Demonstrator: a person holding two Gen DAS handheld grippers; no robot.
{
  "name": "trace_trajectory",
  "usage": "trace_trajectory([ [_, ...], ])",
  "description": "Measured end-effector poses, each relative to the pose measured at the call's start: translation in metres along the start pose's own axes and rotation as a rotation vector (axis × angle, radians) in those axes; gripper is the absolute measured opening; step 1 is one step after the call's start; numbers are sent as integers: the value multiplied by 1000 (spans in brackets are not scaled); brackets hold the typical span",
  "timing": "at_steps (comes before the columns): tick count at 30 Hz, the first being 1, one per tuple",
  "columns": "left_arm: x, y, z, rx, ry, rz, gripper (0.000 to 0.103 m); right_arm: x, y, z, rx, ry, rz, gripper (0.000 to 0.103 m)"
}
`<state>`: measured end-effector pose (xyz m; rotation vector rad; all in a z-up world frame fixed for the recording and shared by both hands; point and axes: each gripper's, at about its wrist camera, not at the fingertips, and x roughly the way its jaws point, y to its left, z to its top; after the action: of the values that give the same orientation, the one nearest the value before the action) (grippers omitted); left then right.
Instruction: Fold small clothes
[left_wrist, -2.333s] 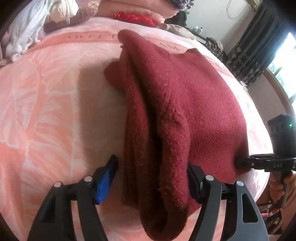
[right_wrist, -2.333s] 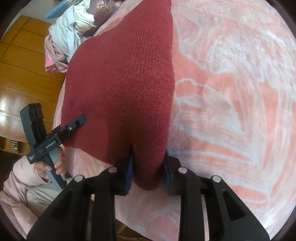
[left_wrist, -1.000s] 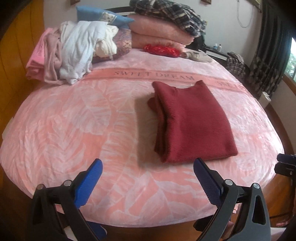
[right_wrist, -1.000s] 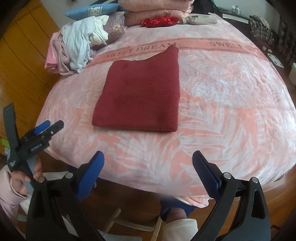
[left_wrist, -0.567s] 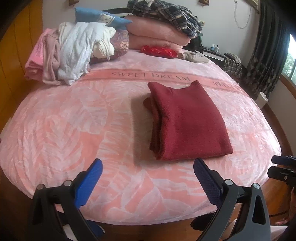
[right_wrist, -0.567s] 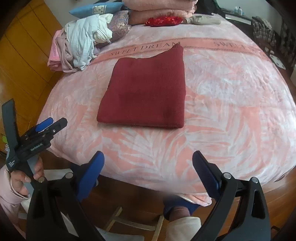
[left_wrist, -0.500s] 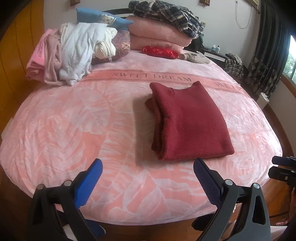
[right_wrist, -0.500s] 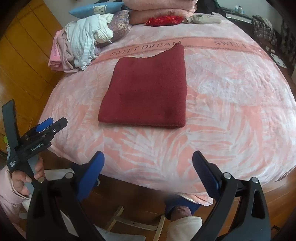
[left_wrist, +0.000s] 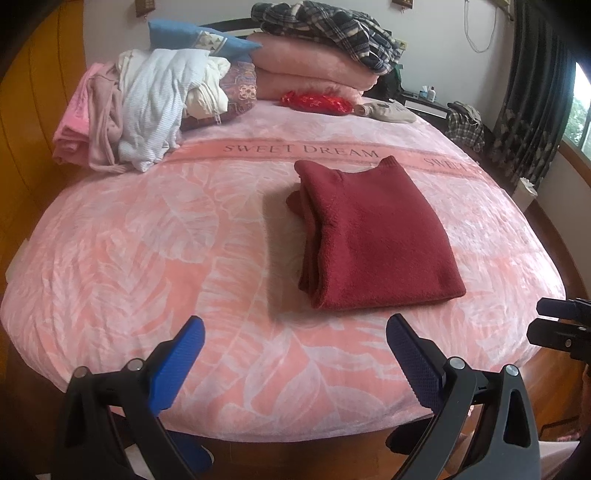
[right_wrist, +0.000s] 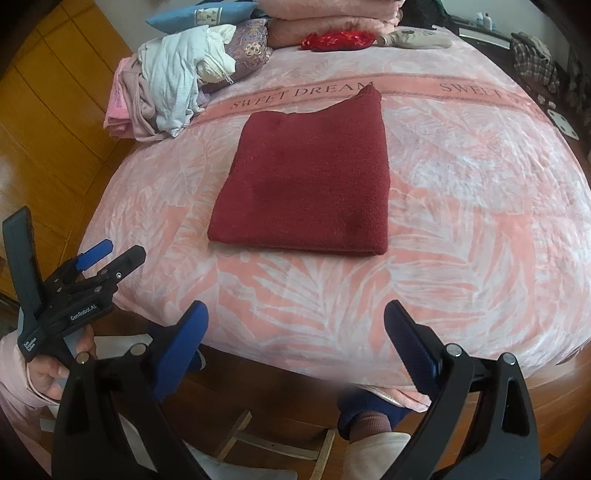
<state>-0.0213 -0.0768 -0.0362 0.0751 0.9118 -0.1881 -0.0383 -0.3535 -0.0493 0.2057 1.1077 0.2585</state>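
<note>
left wrist view showed the folded red sweater (left_wrist: 373, 240) lying mid-bed (left_wrist: 147, 258), stacked layers visible at its left edge; right wrist view hid these. left gripper (left_wrist: 295, 354) and right gripper (right_wrist: 295, 332) both gaped wide, empty, off the near edge. fold judged complete; next likely the unfolded pile (right_wrist: 173, 77) at the far left corner.
</note>
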Motion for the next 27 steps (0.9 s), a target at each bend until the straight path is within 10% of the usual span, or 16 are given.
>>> trace_trajectory([
  [27,4,-1,-1,-1,10,14,99,7,12,-1,-26,17,18,96],
])
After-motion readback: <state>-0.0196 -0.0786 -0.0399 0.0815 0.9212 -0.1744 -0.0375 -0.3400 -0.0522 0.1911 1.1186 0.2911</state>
